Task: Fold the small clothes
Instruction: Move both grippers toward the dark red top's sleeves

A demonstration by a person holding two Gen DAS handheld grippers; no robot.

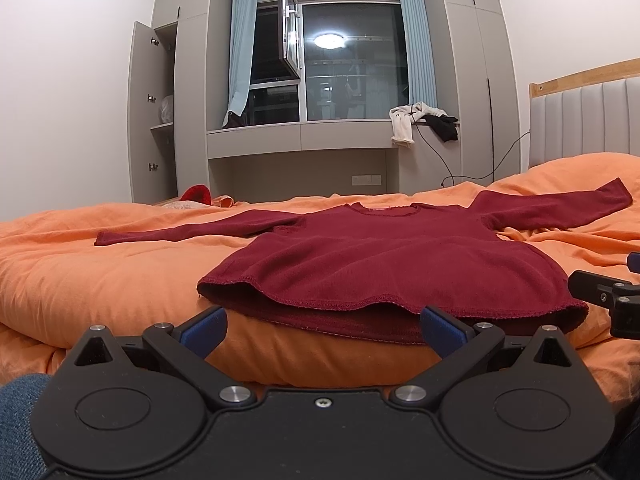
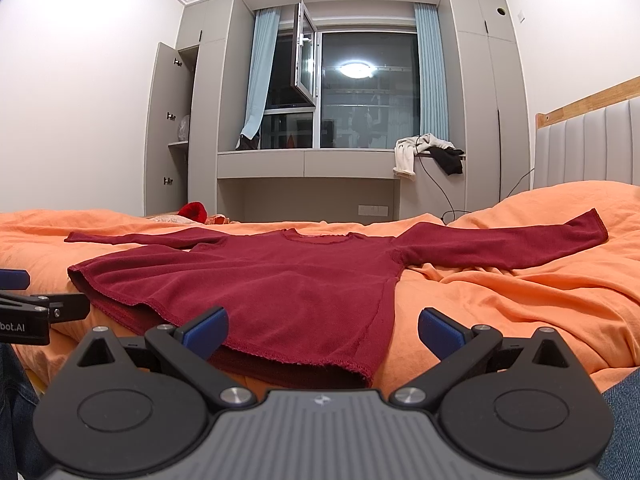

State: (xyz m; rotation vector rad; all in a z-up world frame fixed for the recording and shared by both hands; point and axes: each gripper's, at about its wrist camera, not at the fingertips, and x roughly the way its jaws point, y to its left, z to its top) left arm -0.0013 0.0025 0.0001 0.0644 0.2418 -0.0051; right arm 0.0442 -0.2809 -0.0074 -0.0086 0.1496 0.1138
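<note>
A small dark red long-sleeved shirt lies flat on the orange bed cover, sleeves spread to both sides, hem toward me. My left gripper stands open just in front of the hem's left half, with nothing between its blue pads. In the right wrist view the same shirt shows, and my right gripper is open at the hem's right corner, holding nothing. The right gripper also shows at the right edge of the left wrist view, and the left gripper at the left edge of the right wrist view.
Another red garment lies at the bed's far edge. White and black clothes hang over the window ledge, with a cable below. A padded headboard is at the right. An open wardrobe door stands at the left.
</note>
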